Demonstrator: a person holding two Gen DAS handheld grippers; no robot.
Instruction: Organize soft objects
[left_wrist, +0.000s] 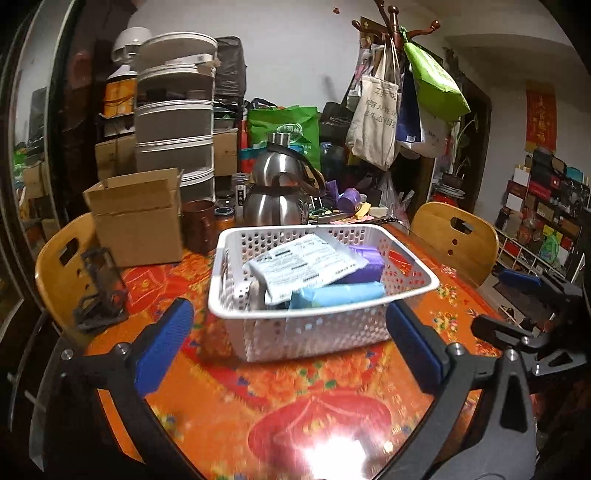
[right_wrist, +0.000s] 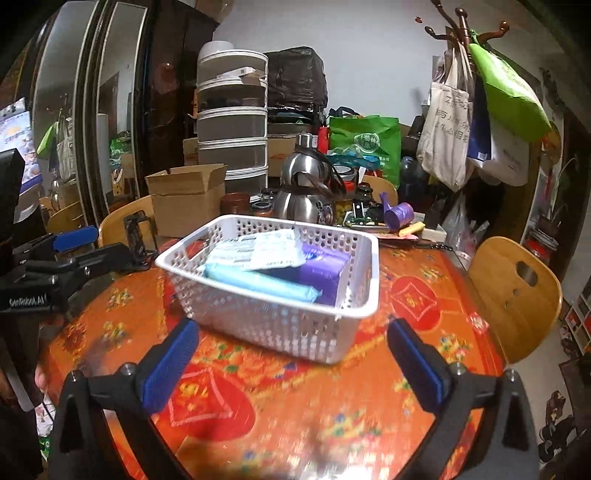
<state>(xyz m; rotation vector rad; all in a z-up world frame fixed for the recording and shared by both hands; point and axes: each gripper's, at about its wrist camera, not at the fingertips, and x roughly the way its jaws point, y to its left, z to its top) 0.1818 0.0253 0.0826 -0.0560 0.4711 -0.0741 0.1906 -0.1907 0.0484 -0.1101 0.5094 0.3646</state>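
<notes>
A white perforated basket (left_wrist: 295, 332) stands on the orange table, also in the right wrist view (right_wrist: 280, 325). Inside lie a white printed pack (left_wrist: 306, 266) on top, a purple pack (left_wrist: 369, 258) and a light blue pack (left_wrist: 340, 295); the same white pack (right_wrist: 262, 249), purple pack (right_wrist: 325, 269) and blue pack (right_wrist: 258, 282) show in the right wrist view. My left gripper (left_wrist: 291, 339) is open and empty, just in front of the basket. My right gripper (right_wrist: 291, 354) is open and empty, close to the basket's near wall. The right gripper also shows at the right edge of the left view (left_wrist: 524, 306).
Behind the basket stand a cardboard box (left_wrist: 136, 218), a steel kettle (left_wrist: 280, 195), jars and a stack of drawers (left_wrist: 173, 110). Wooden chairs (left_wrist: 454, 240) flank the table. A coat rack with bags (left_wrist: 399, 92) is at the back right.
</notes>
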